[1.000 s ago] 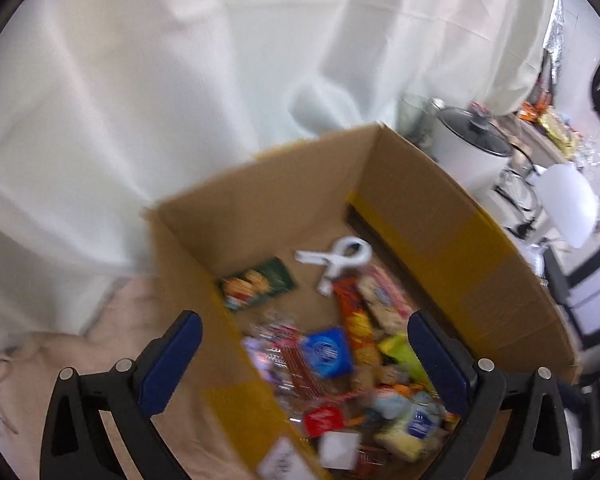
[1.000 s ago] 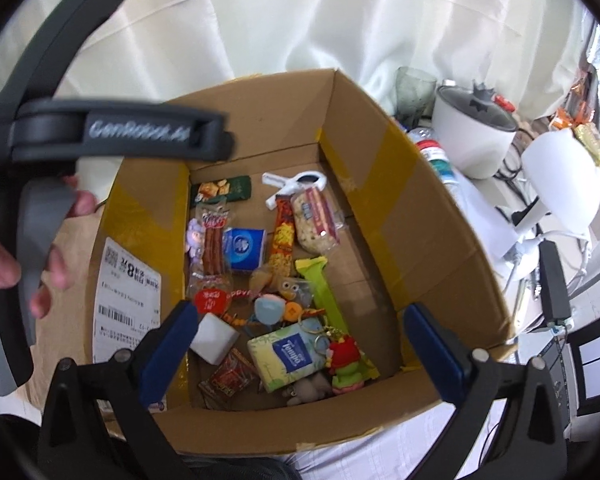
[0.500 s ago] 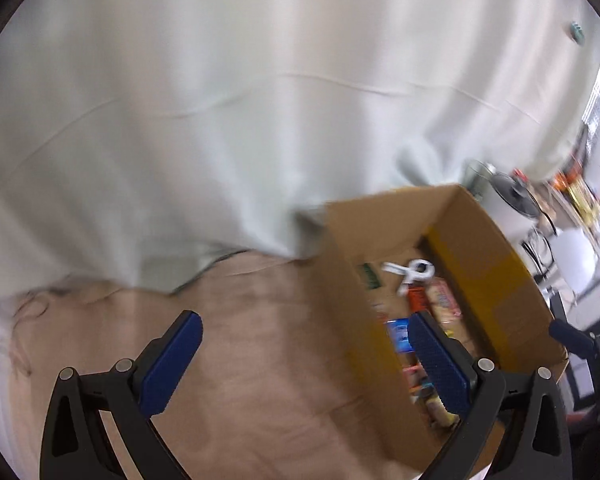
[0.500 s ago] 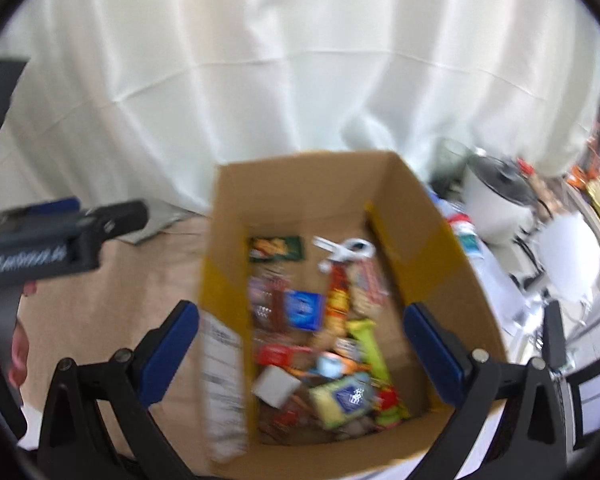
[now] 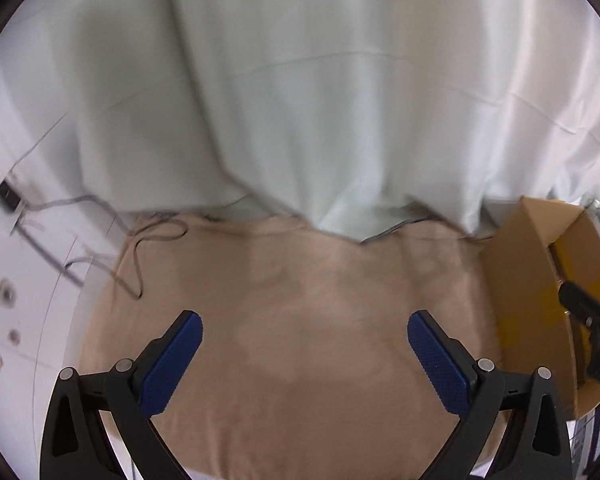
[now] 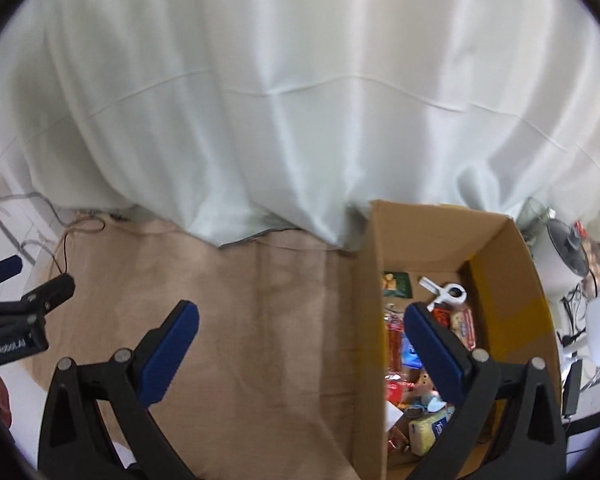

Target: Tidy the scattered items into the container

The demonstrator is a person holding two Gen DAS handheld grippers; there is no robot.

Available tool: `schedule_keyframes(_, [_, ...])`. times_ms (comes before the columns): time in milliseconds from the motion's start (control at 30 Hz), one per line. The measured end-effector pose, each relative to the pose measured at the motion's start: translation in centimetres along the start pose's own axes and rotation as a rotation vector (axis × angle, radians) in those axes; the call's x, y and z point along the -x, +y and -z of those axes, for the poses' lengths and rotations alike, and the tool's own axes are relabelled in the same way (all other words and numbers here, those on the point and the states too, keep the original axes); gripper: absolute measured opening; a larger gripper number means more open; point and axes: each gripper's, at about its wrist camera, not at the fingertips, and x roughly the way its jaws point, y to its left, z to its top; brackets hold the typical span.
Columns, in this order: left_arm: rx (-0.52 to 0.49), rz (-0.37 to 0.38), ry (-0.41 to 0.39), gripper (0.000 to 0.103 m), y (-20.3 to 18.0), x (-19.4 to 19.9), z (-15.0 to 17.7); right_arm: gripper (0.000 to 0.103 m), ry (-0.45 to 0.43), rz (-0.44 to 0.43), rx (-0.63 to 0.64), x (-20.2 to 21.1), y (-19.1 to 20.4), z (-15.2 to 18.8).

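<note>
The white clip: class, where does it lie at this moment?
In the right wrist view, the white clip lies inside the cardboard box, near its far wall, beside the green packet.

Matt corrugated cardboard box (image 6: pixel 428 236), soft beige cloth (image 5: pixel 300 300), smooth white curtain fabric (image 5: pixel 320 100), glossy snack wrappers (image 6: pixel 462 322)

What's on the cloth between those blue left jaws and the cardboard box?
Nothing: in the left wrist view, only bare tan cloth stretches from the open left gripper to the cardboard box.
</note>
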Motion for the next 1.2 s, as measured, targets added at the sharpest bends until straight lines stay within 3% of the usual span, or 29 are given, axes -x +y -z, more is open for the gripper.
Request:
schedule_keyframes(167, [0.079,-0.047,0.0,0.103,2.4,0.3,2.0,0.103,0.028,0.019,-0.011,-0.1,1.9,0.4])
schedule_keyframes(300, [0.101,-0.039,-0.01,0.103,3.3,0.8,2.6,0.103,0.032,0.04,-0.02,0.0,2.5,1.1])
schedule_keyframes(600, [-0.005,0.011,0.015,0.103,0.7,0.3,2.3,0.103,0.052,0.055,-0.065,0.3,1.4,2.6])
schedule_keyframes(1200, [-0.014,0.082,0.012,0.103,0.1,0.6,3.1,0.103,0.047,0.075,-0.126,1.2,0.3,3.9])
